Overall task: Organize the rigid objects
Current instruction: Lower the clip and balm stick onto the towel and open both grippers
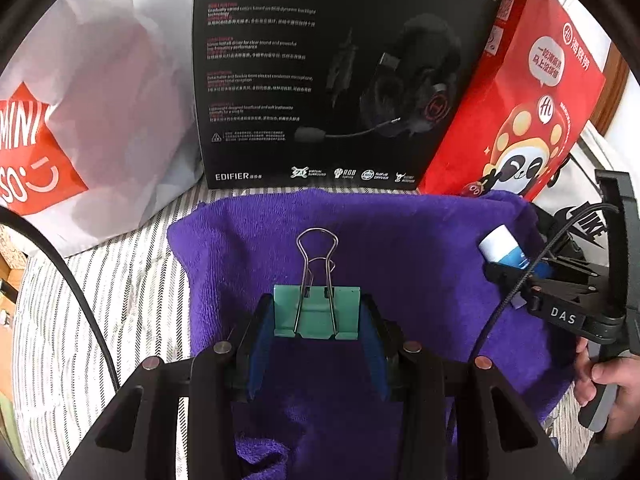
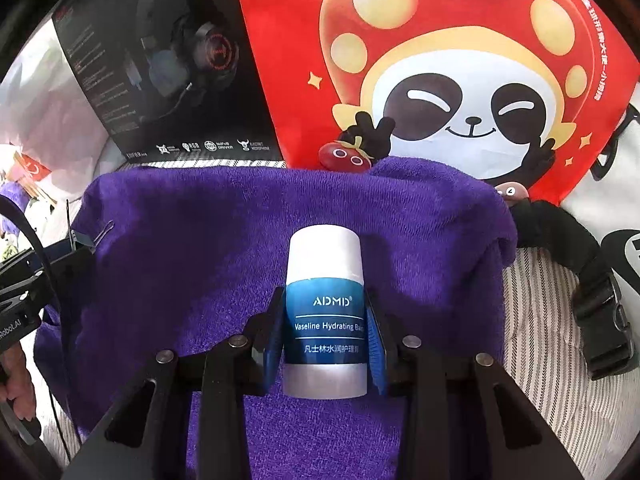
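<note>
Binder clip (image 1: 316, 312), green metal with wire handles, clamped in left gripper (image 1: 317, 320) over purple towel (image 1: 400, 248). Balm stick (image 2: 325, 312), blue-and-white plastic cylinder, clamped in right gripper (image 2: 325, 332) over same fuzzy towel. Behind: black headset box (image 1: 340, 72), red paper bag (image 1: 520, 112); contents not visible. White shopping bag (image 1: 100, 92) clear in left view only. Black buckle strap (image 2: 592, 280) seen in right view only.

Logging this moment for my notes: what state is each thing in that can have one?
Left gripper: shut on the binder clip.
Binder clip: held, wire handles pointing away.
Right gripper: shut on the balm stick.
Balm stick: held, white cap on.
Purple towel: spread flat, rumpled at the edges.
Headset box: standing, closed.
</note>
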A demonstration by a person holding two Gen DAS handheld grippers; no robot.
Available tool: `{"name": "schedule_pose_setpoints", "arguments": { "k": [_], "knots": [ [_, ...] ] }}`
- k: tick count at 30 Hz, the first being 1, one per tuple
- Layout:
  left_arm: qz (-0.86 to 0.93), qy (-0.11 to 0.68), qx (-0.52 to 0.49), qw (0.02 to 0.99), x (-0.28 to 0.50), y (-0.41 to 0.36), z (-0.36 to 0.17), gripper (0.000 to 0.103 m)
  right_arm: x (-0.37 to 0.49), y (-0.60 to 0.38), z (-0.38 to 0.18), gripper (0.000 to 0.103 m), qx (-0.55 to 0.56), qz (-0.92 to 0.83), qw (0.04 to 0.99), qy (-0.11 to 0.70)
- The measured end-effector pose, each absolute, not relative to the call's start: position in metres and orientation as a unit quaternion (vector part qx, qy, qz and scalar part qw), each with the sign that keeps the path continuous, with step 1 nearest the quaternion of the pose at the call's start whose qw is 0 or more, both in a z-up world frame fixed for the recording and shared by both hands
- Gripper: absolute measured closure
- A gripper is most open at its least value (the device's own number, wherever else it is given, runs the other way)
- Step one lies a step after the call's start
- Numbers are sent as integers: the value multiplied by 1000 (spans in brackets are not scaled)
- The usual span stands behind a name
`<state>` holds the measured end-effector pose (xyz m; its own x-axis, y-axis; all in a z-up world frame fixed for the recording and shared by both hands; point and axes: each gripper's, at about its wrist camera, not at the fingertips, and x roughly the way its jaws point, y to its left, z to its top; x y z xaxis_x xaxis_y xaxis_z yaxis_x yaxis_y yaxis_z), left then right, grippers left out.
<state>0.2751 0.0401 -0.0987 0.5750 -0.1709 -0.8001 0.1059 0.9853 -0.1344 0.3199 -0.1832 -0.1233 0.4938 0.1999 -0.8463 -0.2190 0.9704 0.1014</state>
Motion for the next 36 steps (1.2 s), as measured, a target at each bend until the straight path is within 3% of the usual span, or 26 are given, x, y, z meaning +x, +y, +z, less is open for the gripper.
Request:
{"name": "schedule_pose_setpoints", "arguments": {
  "k": [13, 31, 36],
  "knots": [
    [-73, 473, -19, 878, 278, 37, -113, 63, 323, -177, -126, 65, -24, 125, 863, 488],
    [-68, 481, 21, 874, 278, 21, -124, 63, 316, -185, -107, 44, -22, 134, 864, 485],
    [-74, 484, 23, 872, 279, 18, -125, 56, 312, -189, -95, 40, -27, 132, 870, 473]
  ]
}}
